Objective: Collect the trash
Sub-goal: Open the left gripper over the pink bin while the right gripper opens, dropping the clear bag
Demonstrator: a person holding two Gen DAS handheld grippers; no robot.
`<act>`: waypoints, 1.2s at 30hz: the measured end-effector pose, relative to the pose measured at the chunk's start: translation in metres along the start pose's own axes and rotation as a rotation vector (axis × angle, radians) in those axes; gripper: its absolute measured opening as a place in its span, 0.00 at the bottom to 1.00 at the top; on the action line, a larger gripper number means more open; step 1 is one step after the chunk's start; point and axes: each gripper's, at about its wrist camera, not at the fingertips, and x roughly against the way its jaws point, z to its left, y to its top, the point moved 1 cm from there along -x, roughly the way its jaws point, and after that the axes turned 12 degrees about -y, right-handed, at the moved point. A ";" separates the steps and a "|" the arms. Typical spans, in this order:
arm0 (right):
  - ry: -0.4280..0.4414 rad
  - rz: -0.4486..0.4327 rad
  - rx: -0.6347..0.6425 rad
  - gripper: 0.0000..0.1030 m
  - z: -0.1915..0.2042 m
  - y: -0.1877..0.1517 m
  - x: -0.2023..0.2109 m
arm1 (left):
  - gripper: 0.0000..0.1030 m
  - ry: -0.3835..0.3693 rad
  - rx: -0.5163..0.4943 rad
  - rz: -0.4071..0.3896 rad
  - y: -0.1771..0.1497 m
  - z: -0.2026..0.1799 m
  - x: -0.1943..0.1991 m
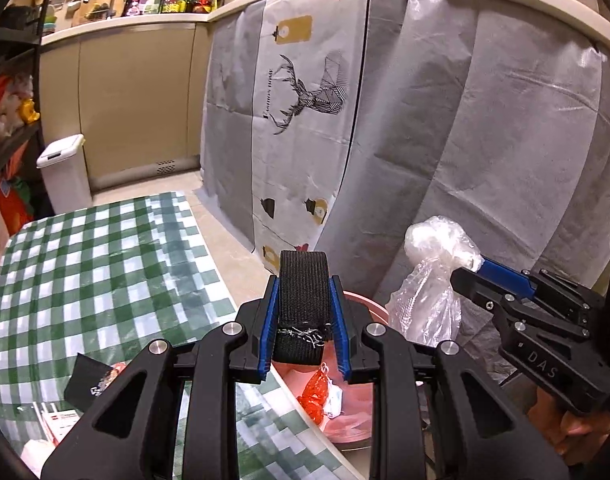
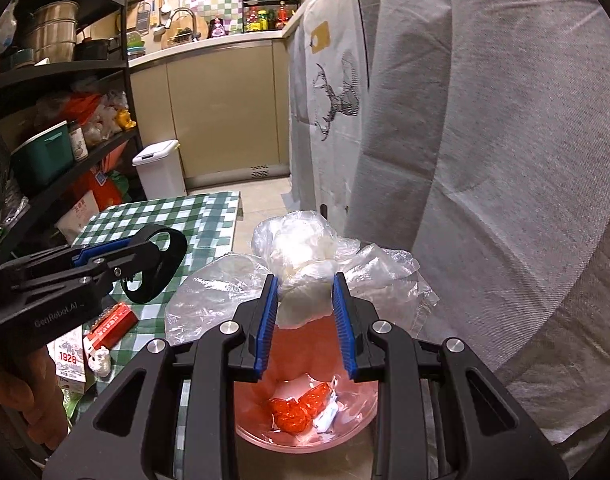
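- Pink bin [image 2: 265, 344] sits below both grippers beside the checked table [image 1: 85, 264], with red wrapping [image 2: 293, 412] already inside.
- Left gripper [image 1: 303, 320] clamps a black strap loop [image 1: 303, 292]; let go too early and it could land on the table edge instead of in the bin.
- Right gripper [image 2: 303, 312] pinches a clear plastic bag [image 2: 305, 256] stuffed with white paper; the loose film could snag on the pads and miss.
- Cigarette packs [image 2: 113, 326] still lie on the table, easily knocked.
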 end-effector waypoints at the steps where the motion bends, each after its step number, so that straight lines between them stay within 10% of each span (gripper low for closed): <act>1: -0.002 0.003 -0.004 0.28 -0.002 0.000 -0.001 | 0.24 -0.004 -0.001 0.003 -0.001 -0.001 -0.002; 27: -0.001 0.054 -0.007 0.30 -0.010 0.000 -0.030 | 0.24 0.005 -0.019 0.097 -0.013 0.004 -0.052; 31: -0.005 0.071 -0.017 0.48 -0.013 -0.001 -0.037 | 0.52 -0.002 -0.015 0.115 -0.014 0.002 -0.060; 36: -0.013 0.074 -0.021 0.52 -0.015 -0.002 -0.041 | 0.52 0.000 -0.009 0.107 -0.013 0.004 -0.058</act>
